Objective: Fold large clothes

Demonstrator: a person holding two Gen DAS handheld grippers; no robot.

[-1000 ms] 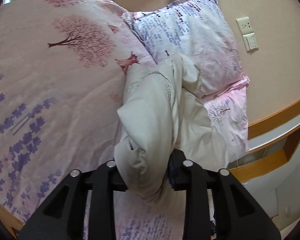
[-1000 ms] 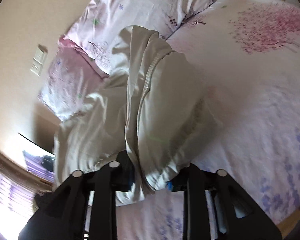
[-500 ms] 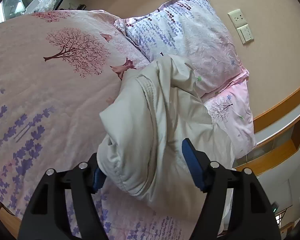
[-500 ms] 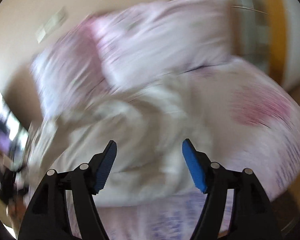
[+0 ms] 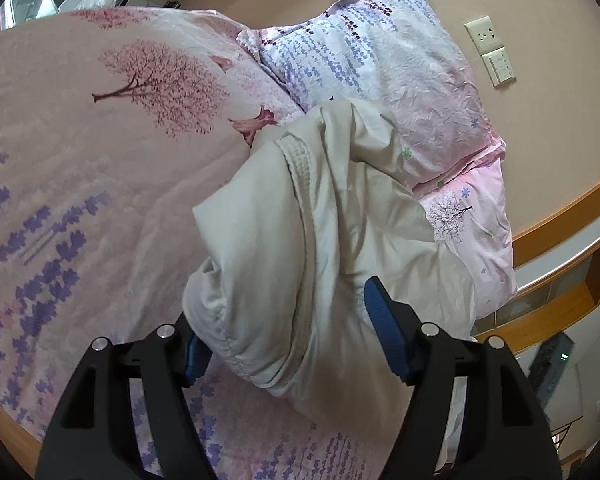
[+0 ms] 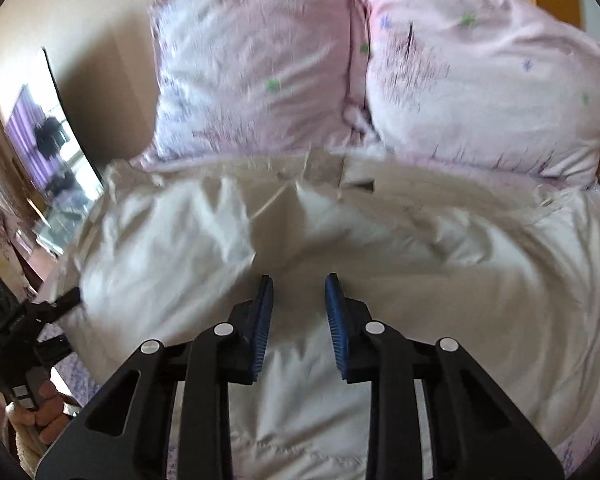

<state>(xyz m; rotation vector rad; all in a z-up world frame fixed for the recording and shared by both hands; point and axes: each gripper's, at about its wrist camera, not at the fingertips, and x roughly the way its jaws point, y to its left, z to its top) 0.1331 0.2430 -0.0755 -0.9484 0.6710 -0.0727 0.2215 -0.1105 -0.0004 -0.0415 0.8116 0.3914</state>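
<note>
left wrist view: beige garment (image 5: pixel 320 240) bunched between wide left gripper (image 5: pixel 288 328) fingers, unpinched; right gripper (image 6: pixel 298 316) fingers narrow, closing, empty above garment.

You are looking at a beige quilted fabric garment (image 5: pixel 324 248) lying bunched on the floral-printed bed (image 5: pixel 80 168), its far end lying against two printed square pillows (image 6: pixel 256 64) that are leaning side by side against the wall behind it.
</note>
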